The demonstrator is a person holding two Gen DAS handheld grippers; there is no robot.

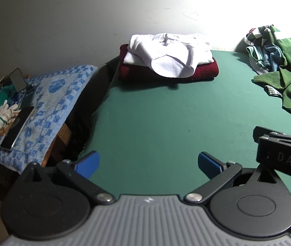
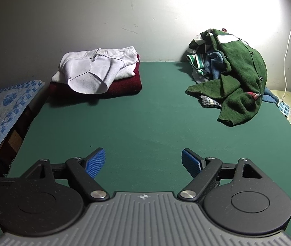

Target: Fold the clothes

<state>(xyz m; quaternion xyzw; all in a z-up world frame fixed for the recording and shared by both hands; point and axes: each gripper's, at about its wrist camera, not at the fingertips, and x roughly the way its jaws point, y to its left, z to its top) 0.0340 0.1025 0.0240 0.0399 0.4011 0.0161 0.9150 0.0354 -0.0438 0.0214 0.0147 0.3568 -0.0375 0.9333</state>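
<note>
Green tabletop (image 2: pixel 145 119) against a pale wall, left gripper (image 1: pixel 147 164) and right gripper (image 2: pixel 143 162) both low over bare cloth with jaws apart and empty, folded white shirt (image 2: pixel 96 67) atop folded maroon garment (image 2: pixel 125 86) at the back left, unfolded green cardigan (image 2: pixel 241 78) draped over a heap of clothes at the back right.

Green table cover (image 2: pixel 145 123); white garment (image 2: pixel 96 69) atop dark-red one (image 2: pixel 125 86); green cardigan (image 2: pixel 246 75); blue-white patterned towel (image 1: pixel 49 106).

Two claws (image 2: pixel 143 161), two phones (image 1: pixel 17 127), two clothes piles (image 2: pixel 233 75).
</note>
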